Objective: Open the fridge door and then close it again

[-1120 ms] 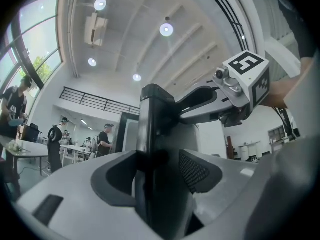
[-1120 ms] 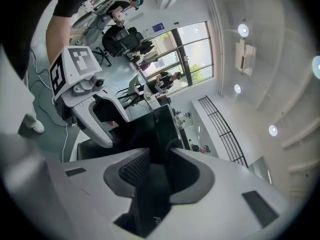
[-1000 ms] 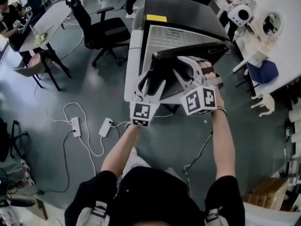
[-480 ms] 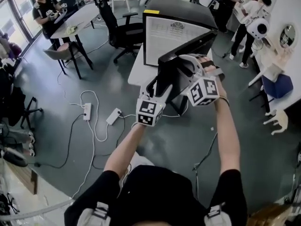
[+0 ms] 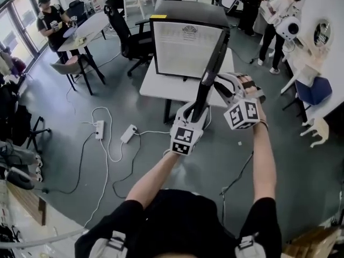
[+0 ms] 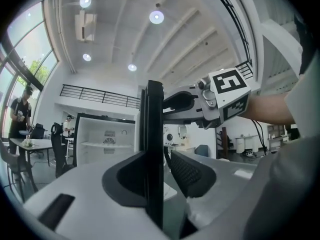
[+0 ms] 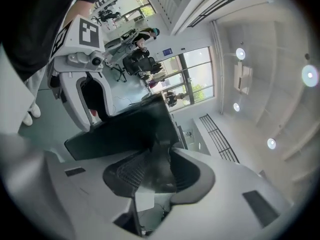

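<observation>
The open door stands edge-on and divides the space. Left of it the fridge mouth is free above the table. Right of it is open floor.

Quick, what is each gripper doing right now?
Left gripper: jaws have just been closing around the fridge door, not yet clamped.
Right gripper: shut on the fridge door.
</observation>
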Demonstrator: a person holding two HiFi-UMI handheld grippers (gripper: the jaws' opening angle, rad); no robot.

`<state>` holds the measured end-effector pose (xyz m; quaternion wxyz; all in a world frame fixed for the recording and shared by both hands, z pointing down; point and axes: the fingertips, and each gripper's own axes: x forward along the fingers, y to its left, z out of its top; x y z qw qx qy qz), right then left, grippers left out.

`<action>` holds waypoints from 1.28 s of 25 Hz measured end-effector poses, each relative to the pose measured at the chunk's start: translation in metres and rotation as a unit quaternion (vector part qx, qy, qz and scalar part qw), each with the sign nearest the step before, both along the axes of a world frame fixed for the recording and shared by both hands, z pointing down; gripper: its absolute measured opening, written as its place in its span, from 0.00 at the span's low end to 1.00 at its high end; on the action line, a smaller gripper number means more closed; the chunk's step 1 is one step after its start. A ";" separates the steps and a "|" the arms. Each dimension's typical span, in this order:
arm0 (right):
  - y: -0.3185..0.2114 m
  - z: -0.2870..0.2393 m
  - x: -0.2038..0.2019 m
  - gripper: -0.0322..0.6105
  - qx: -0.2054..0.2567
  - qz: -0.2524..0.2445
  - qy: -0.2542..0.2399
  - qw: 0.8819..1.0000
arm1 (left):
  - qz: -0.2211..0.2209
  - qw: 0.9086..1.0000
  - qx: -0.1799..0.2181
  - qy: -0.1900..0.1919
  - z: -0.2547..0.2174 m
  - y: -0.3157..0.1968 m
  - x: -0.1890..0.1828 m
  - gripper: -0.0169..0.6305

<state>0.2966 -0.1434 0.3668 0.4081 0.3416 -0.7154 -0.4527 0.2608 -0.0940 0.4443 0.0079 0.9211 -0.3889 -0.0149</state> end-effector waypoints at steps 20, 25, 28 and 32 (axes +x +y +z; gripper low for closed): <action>0.079 0.022 0.065 0.06 -0.016 0.161 -0.611 0.775 | -0.007 0.995 -0.066 0.077 -0.018 0.031 -0.025 0.02; 0.100 0.063 0.063 0.05 -0.035 0.175 -0.657 0.733 | -0.053 0.994 -0.071 0.064 0.003 0.032 -0.060 0.02; 0.105 0.075 0.060 0.05 -0.046 0.179 -0.659 0.729 | -0.053 0.994 -0.077 0.060 0.013 0.037 -0.064 0.02; 0.108 0.075 0.061 0.05 -0.050 0.179 -0.658 0.730 | -0.045 0.994 -0.081 0.056 0.016 0.041 -0.056 0.02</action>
